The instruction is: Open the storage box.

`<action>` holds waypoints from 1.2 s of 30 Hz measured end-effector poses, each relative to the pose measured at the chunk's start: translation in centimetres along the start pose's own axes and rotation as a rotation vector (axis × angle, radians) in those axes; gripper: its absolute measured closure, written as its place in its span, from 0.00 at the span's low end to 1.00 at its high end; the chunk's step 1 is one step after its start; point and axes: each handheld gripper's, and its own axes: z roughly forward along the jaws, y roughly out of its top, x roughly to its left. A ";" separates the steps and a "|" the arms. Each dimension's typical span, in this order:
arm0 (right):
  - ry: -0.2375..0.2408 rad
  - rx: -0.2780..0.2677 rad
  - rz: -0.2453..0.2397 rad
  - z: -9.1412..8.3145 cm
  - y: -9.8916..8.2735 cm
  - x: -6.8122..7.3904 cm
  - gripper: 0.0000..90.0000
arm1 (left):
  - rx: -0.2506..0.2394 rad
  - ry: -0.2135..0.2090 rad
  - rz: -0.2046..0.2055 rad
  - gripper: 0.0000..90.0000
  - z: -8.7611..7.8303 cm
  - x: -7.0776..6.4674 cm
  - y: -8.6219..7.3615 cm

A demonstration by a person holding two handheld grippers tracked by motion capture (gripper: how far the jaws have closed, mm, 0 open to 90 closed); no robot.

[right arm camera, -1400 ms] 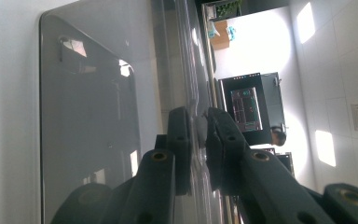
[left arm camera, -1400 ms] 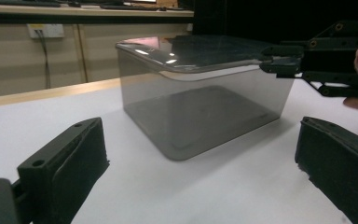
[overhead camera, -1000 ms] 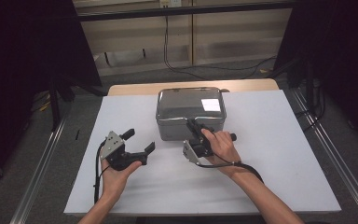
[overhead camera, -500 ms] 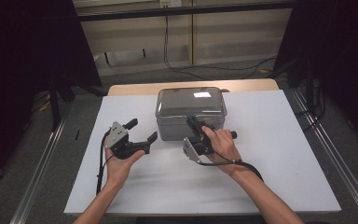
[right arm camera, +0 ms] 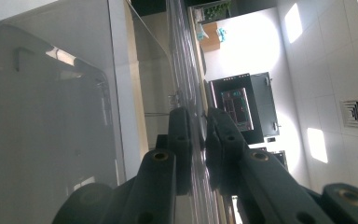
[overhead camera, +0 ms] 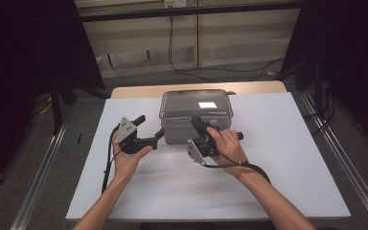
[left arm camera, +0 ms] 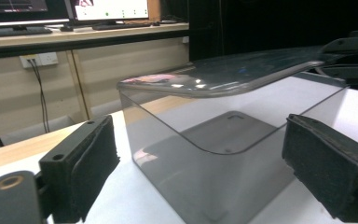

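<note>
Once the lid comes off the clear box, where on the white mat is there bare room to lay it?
Bare white mat lies right of the clear box, out to the mat's edge, and along the near edge between the forearms. Crowded: the box front, where the left gripper and right gripper work.

Bare white table (overhead camera: 287,158) right and front; clear lidded box (overhead camera: 196,106) blocking centre.

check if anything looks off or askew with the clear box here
The lid of the clear box is not seated: in the left gripper view it tilts, raised on the side where the right gripper pinches its edge. The left gripper is open beside the box. No spills or damage visible.
</note>
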 end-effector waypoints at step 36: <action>-0.007 0.004 0.144 0.3 -1.0 -1.0 0.74 | -0.022 0.020 0.035 0.26 4.1 0.8 0.9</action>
